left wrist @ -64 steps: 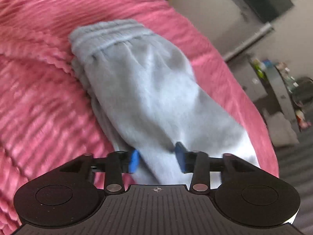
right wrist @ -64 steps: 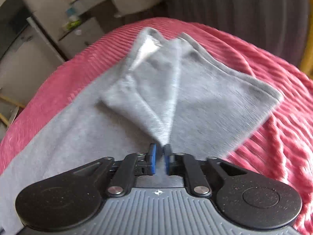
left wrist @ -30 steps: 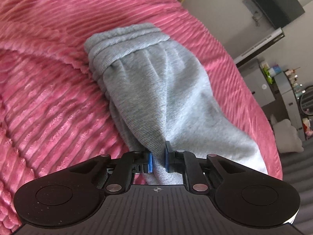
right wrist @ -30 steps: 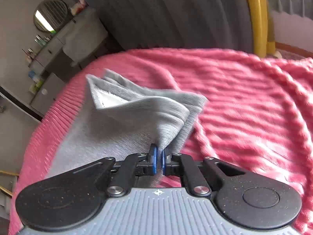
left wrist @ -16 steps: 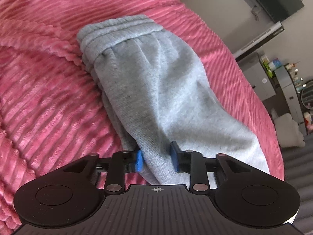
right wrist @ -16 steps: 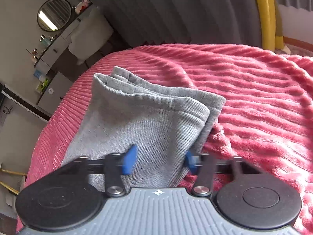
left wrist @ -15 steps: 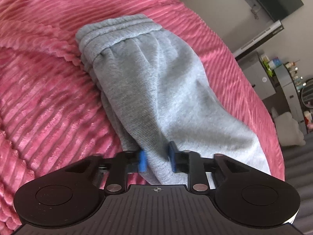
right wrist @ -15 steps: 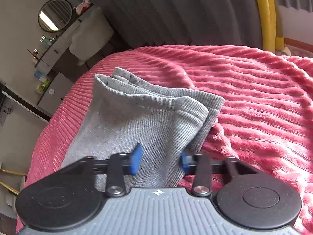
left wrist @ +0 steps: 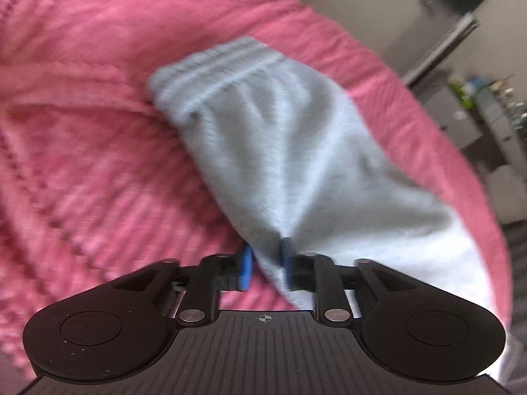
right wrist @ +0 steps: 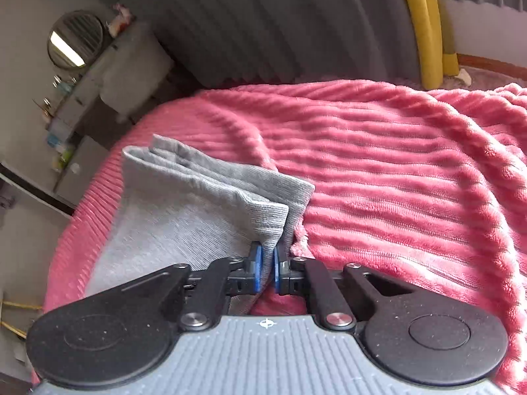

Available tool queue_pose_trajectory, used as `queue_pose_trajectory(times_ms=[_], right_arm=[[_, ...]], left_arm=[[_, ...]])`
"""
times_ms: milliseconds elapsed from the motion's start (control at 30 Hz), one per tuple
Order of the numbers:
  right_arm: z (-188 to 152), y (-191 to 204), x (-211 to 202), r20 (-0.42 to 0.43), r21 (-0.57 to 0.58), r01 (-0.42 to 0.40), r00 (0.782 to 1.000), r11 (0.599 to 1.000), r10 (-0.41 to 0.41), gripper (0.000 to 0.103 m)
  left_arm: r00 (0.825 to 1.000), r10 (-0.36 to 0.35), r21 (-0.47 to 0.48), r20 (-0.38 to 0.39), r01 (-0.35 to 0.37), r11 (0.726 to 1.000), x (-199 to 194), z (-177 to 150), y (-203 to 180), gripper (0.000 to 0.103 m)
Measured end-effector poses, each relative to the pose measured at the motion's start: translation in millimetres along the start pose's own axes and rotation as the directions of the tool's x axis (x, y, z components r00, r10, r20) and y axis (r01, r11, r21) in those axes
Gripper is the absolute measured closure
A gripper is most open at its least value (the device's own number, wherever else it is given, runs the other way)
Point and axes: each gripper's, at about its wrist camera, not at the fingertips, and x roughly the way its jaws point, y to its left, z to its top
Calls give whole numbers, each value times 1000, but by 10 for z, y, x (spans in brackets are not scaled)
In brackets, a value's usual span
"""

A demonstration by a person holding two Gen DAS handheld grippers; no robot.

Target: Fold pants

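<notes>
- The grey pants (left wrist: 296, 151) lie on the bed's pink ribbed blanket (left wrist: 85, 171), waistband (left wrist: 214, 62) towards 11 o'clock in the left wrist view.
- The left gripper (left wrist: 266, 268) has its fingers nearly closed, pinching a fold of the pants' long edge.
- The right gripper (right wrist: 266, 271) has its fingers almost together, clamped on the near corner of the stacked leg cuffs (right wrist: 263, 210).
- A round mirror (right wrist: 75, 40) hangs at 10 o'clock in the right wrist view.
</notes>
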Motion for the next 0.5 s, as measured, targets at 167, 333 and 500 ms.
queue_pose_trajectory(times_ms=[167, 333, 500], right_arm=[[116, 351, -248, 161, -131, 108, 983, 986, -86, 71], [317, 805, 12, 114, -206, -50, 991, 977, 75, 50], [551, 963, 609, -21, -15, -190, 982, 982, 190, 30]], left_arm=[[961, 194, 37, 198, -205, 978, -440, -140, -330, 50], [955, -22, 310, 297, -75, 948, -516, -606, -1308, 18], [962, -202, 549, 184, 70, 833, 4, -1311, -2114, 18]])
